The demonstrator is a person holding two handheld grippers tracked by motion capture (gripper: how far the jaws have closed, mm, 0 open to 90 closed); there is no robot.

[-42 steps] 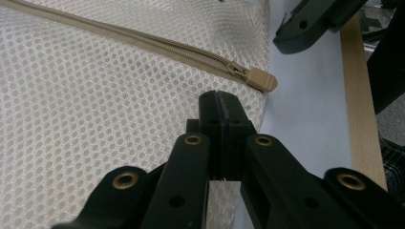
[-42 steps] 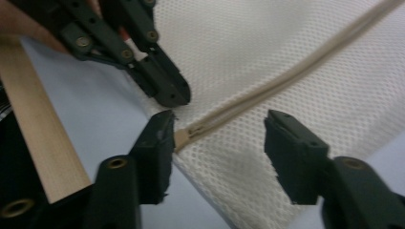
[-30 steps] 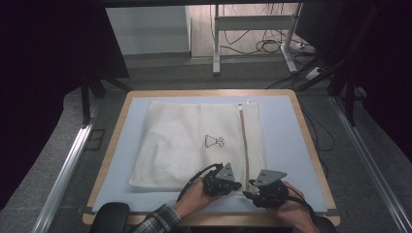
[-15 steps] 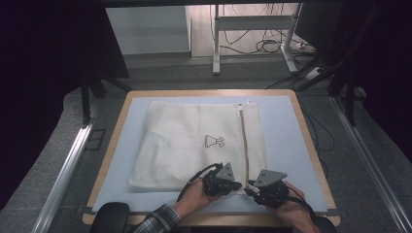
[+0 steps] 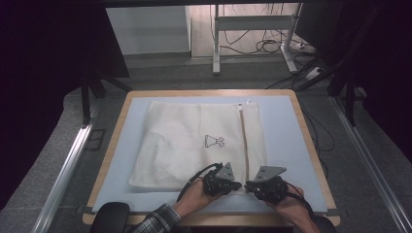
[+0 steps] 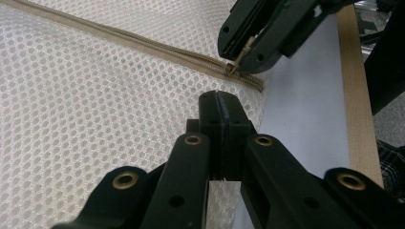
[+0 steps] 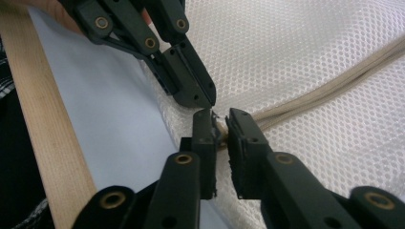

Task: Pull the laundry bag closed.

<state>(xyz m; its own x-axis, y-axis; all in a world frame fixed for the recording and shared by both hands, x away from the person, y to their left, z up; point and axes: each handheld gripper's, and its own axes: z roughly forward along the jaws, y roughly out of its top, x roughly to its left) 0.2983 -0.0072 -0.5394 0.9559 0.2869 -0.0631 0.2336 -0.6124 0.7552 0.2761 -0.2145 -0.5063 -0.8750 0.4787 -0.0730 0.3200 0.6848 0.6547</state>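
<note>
My two hands come in from the six o'clock edge of the high view, side by side and angled toward each other. The left tongs [image 5: 235, 185] sit just beside the right tongs [image 5: 248, 186], tips nearly meeting over the near edge of the white mesh laundry bag [image 5: 194, 145].

In the left gripper view, my left tongs [image 6: 220, 102] are pressed flat together; a scrap of mesh may be caught between them, but I cannot tell for sure. At one o'clock from them, the right tongs [image 6: 241, 50] clamp the small beige zipper pull [image 6: 242, 51] at the end of the beige zipper [image 6: 143, 40].

In the right gripper view, a narrow gap shows between the right jaws, and the pull inside it is mostly hidden. The left tongs [image 7: 210, 100] point in from eleven o'clock, touching the mesh.

The bag lies flat on the pale blue worktop [image 5: 286, 141] with its light wooden rim [image 5: 311, 145], zipper running toward twelve o'clock. A small black printed mark [image 5: 214, 141] sits mid-bag, too small to read. My forearms are cut off at the bottom edge.
</note>
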